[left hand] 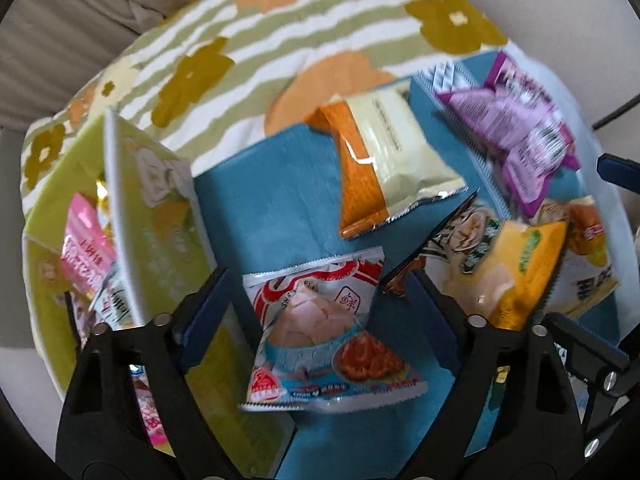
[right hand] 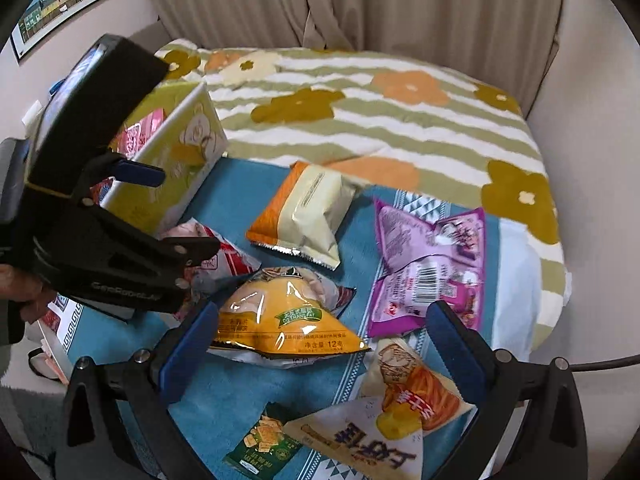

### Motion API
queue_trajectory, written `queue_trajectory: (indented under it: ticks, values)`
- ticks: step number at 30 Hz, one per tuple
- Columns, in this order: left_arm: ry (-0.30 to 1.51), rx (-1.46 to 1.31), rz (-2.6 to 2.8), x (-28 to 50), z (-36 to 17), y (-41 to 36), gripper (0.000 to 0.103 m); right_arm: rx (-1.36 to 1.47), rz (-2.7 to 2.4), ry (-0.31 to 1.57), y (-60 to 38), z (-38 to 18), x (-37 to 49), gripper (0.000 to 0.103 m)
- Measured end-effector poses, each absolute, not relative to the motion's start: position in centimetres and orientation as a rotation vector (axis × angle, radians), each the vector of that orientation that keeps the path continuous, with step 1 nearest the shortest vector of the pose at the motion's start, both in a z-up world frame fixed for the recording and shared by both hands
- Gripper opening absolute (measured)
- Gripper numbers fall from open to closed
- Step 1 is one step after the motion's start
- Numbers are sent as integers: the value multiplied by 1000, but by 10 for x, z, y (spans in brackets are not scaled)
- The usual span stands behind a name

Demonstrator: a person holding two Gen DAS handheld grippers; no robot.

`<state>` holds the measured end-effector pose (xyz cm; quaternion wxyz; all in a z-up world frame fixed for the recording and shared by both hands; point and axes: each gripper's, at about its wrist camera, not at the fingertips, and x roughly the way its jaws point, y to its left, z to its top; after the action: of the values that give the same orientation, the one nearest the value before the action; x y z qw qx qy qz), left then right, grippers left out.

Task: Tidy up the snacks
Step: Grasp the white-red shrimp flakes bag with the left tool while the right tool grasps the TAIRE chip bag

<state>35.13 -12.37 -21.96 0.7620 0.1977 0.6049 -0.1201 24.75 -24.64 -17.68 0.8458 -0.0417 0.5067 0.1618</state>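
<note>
Several snack packets lie on a blue cloth (left hand: 288, 184). My left gripper (left hand: 320, 292) is open, its fingers either side of a red, white and blue packet (left hand: 324, 336), not clamping it. It also shows in the right wrist view (right hand: 192, 240), over that packet (right hand: 228, 256). My right gripper (right hand: 324, 332) is open and empty above a yellow packet (right hand: 288, 320). An orange and cream packet (left hand: 384, 160) (right hand: 308, 212) and a purple packet (left hand: 520, 132) (right hand: 432, 268) lie farther back. A yellow-green box (left hand: 160, 216) (right hand: 176, 160) at the left holds pink packets (left hand: 86, 240).
The cloth lies on a green-striped flowered blanket (right hand: 400, 120) over a round surface. A white and orange packet (right hand: 400, 412) and a small green packet (right hand: 264, 448) lie near my right gripper. Curtains (right hand: 360, 4) hang behind.
</note>
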Motion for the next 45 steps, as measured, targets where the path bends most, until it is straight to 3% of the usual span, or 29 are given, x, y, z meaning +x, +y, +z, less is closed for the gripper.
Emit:
queue_trajectory:
  ticks: [11, 29, 35, 45]
  values:
    - [1406, 527, -231, 349, -249, -123, 83, -129, 439, 1156, -225, -220, 264, 103]
    - [1439, 345, -175, 339, -278, -113, 81, 17, 486, 1280, -250, -251, 262, 103]
    - [1445, 249, -193, 334, -283, -95, 67, 193, 482, 1284, -266, -248, 267, 103]
    - [1426, 171, -219, 324, -275, -91, 62, 308, 458, 1314, -248, -262, 281, 103]
